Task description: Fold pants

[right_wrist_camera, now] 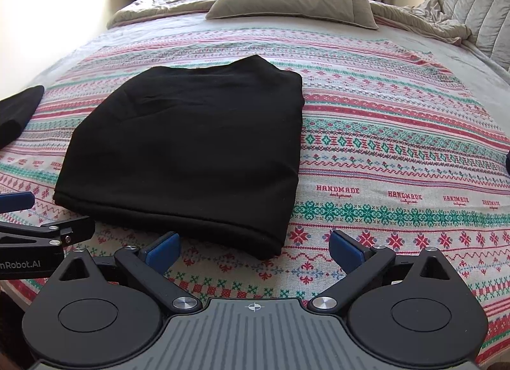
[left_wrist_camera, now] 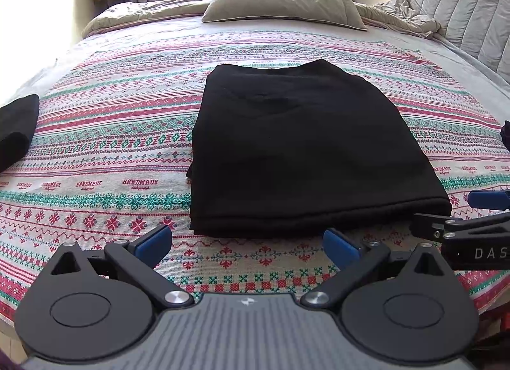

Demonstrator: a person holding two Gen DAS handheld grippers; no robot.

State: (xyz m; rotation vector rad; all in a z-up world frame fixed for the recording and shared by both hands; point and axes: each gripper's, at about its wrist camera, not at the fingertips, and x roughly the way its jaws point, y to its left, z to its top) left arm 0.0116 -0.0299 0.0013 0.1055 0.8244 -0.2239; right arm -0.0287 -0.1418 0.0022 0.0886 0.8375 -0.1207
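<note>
The black pants point(left_wrist_camera: 306, 153) lie folded in a thick rectangular stack on the patterned bedspread point(left_wrist_camera: 105, 153); they also show in the right wrist view point(right_wrist_camera: 194, 147). My left gripper point(left_wrist_camera: 247, 244) is open and empty, just short of the stack's near edge. My right gripper point(right_wrist_camera: 253, 247) is open and empty, near the stack's near right corner. Each gripper's fingers point(left_wrist_camera: 459, 226) show at the edge of the other's view.
Another dark garment point(left_wrist_camera: 16, 127) lies at the bed's left edge. A beige pillow point(left_wrist_camera: 280, 0) and a rumpled duvet point(left_wrist_camera: 398, 13) lie at the head. A quilted grey headboard cushion point(left_wrist_camera: 462, 3) stands at the back right.
</note>
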